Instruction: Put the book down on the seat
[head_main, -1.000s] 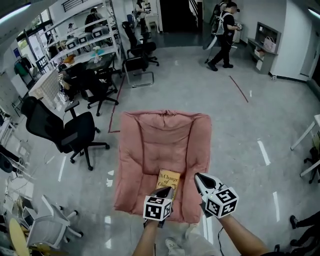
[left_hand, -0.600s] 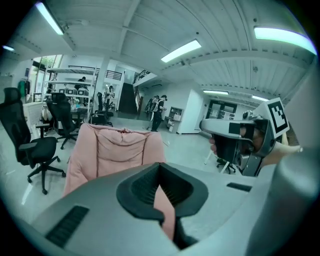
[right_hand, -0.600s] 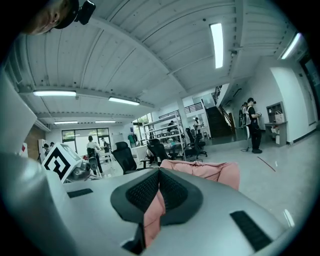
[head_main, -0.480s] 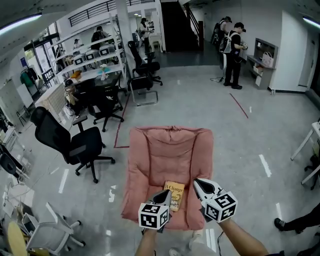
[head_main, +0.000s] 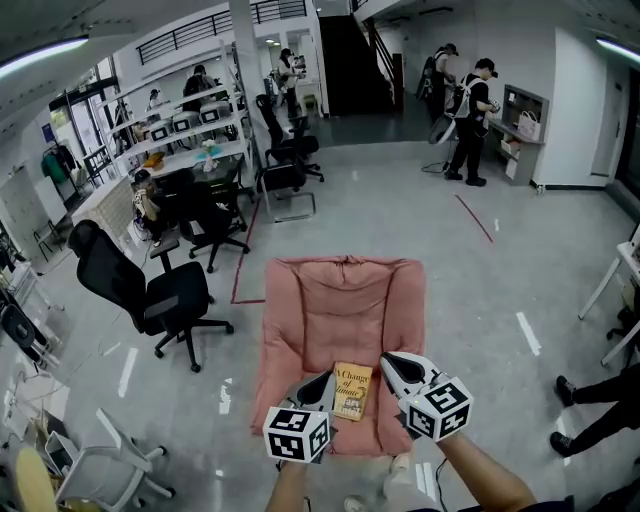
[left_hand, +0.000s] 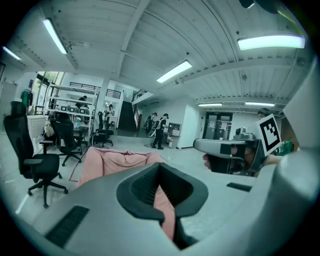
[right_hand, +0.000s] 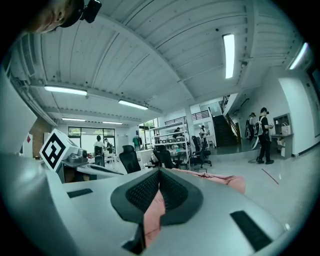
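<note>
The yellow book (head_main: 350, 390) lies flat on the front of the pink cushioned seat (head_main: 330, 310), cover up. My left gripper (head_main: 322, 378) hovers just left of the book, shut and empty, over the seat's front edge. My right gripper (head_main: 385, 358) hangs just right of the book, also shut and holding nothing. In the left gripper view the closed left gripper (left_hand: 160, 166) points at the pink seat (left_hand: 115, 162). The right gripper view has the right gripper (right_hand: 159, 173) closed, with the seat (right_hand: 220, 179) beyond it.
Black office chairs (head_main: 150, 295) stand left of the seat and a white chair (head_main: 100, 460) at the lower left. Desks and shelving (head_main: 190, 130) fill the back left. People (head_main: 470, 120) stand at the back right; someone's legs (head_main: 600, 400) show at the right edge.
The left gripper has drawn back and left, off the book's near edge. The book stays flat on the seat. The head view has risen and takes in more of the room.
</note>
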